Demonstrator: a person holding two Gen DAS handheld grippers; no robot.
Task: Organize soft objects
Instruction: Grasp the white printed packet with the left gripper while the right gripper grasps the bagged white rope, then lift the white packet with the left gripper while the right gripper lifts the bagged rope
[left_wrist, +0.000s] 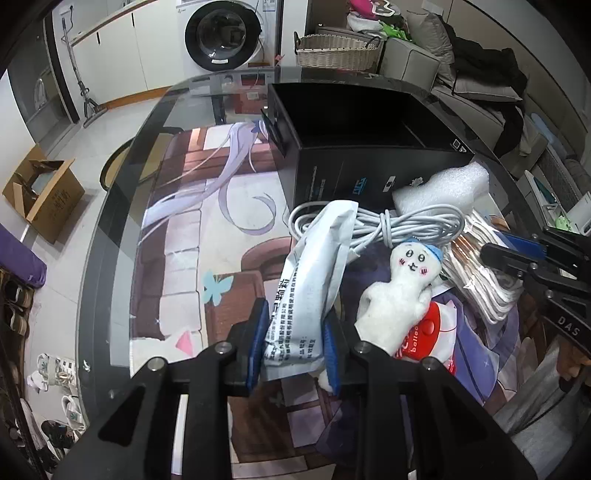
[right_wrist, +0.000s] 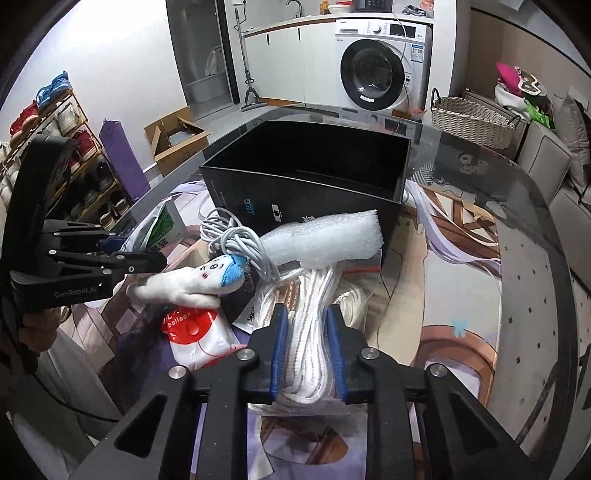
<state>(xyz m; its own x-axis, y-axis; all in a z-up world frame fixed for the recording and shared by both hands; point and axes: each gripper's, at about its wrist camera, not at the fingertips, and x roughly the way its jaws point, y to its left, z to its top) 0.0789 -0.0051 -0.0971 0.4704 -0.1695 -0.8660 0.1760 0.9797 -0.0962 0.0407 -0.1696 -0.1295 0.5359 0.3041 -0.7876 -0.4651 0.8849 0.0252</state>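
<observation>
My left gripper (left_wrist: 295, 341) is shut on a white printed pouch (left_wrist: 314, 280) and holds it above the mat. A white plush doll (left_wrist: 397, 291) with a blue cap lies just right of it on a red and white balloon pack (left_wrist: 424, 332). My right gripper (right_wrist: 308, 345) is shut on a bag of white rope (right_wrist: 314, 317). An open black box (right_wrist: 314, 166) stands behind the pile; it also shows in the left wrist view (left_wrist: 354, 125). A grey cable coil (left_wrist: 406, 225) and a white foam piece (right_wrist: 325, 240) lie in front of it.
A glass table (left_wrist: 118, 221) carries an anime-print mat (left_wrist: 207, 206). A wicker basket (right_wrist: 472, 122) and a sofa (left_wrist: 472, 74) stand beyond the far edge. A washing machine (right_wrist: 380, 70), a cardboard box (left_wrist: 40, 192) and a shoe rack (right_wrist: 55, 147) stand around.
</observation>
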